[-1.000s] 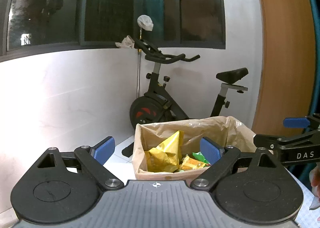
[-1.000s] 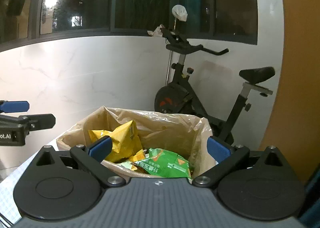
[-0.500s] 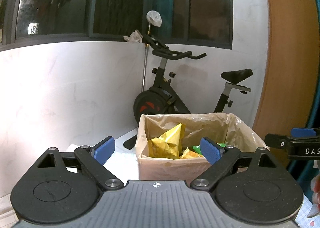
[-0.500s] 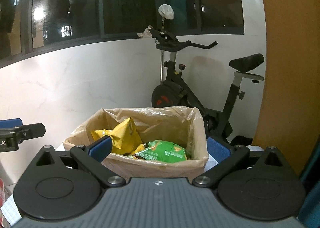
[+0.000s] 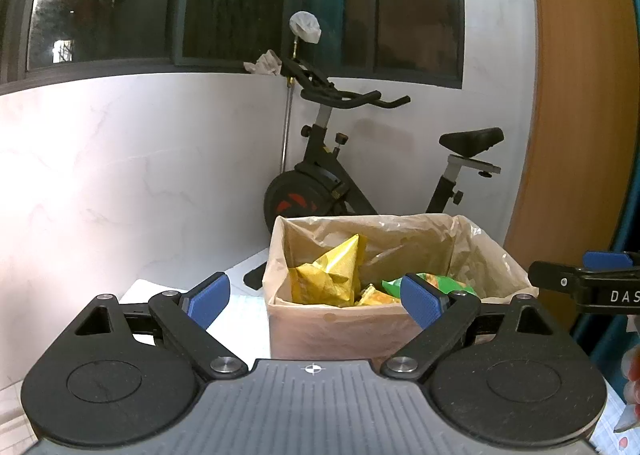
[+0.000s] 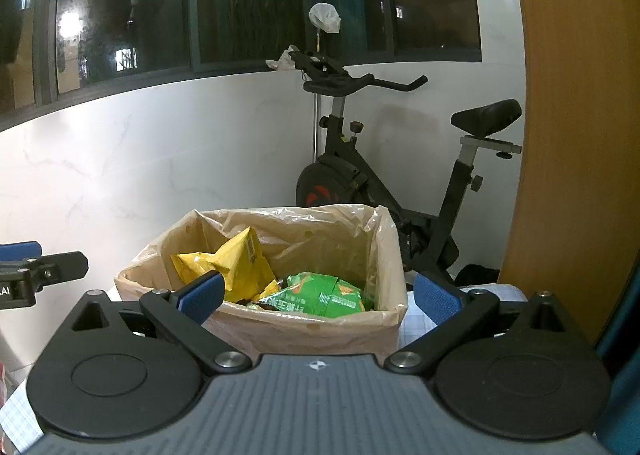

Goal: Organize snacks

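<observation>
Two sets of tongs are in view, both spread wide and holding nothing: the left tongs [image 5: 314, 295] and the right tongs [image 6: 318, 293], each with blue pads. Both face a cardboard box [image 5: 332, 329] lined with a clear plastic bag, standing on the bench [image 5: 240, 319], which carries a white gridded sheet. Inside the box lie the snacks: a yellow packet [image 6: 236, 265] propped upright toward the left side and a green packet [image 6: 320, 295] lying flat toward the right, touching one another. Behind the box stands a black exercise bike [image 6: 360, 175] against a white wall below dark windows. Right of it is a wooden panel [image 6: 572, 135].
</observation>
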A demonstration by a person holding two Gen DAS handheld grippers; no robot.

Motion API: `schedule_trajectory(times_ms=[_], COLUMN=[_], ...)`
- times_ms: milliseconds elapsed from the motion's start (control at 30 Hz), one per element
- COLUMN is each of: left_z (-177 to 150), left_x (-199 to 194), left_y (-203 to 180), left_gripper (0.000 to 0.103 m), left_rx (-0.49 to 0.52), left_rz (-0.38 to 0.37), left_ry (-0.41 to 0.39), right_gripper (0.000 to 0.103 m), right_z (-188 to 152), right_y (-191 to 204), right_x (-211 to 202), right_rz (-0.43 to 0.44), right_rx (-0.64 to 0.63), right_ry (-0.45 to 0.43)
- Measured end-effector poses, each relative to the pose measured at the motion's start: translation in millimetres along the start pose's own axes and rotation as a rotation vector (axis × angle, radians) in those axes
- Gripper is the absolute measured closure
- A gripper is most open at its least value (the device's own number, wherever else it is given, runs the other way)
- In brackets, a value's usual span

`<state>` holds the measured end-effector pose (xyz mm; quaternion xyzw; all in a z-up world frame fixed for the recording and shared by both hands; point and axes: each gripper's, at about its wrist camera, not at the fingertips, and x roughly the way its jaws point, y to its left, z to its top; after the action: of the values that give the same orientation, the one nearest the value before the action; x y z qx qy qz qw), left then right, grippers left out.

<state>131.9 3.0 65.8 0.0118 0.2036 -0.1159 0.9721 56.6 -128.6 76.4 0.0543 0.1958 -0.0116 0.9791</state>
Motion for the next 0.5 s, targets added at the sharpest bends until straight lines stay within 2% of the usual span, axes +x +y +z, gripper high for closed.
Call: schedule_trajectory(times_ms=[500], left_z=[-3.1], left_x=[-2.1], left_y=[-1.3], left_gripper=[0.009], left_rx=[0.0], left_rz=[-0.009], left_ry=[0.007], right_gripper=[0.0], right_z=[-2.1], right_y=[0.1], right_x=[1.6], right_rz=[0.004], right_rx=[-0.003], right_ry=[0.002])
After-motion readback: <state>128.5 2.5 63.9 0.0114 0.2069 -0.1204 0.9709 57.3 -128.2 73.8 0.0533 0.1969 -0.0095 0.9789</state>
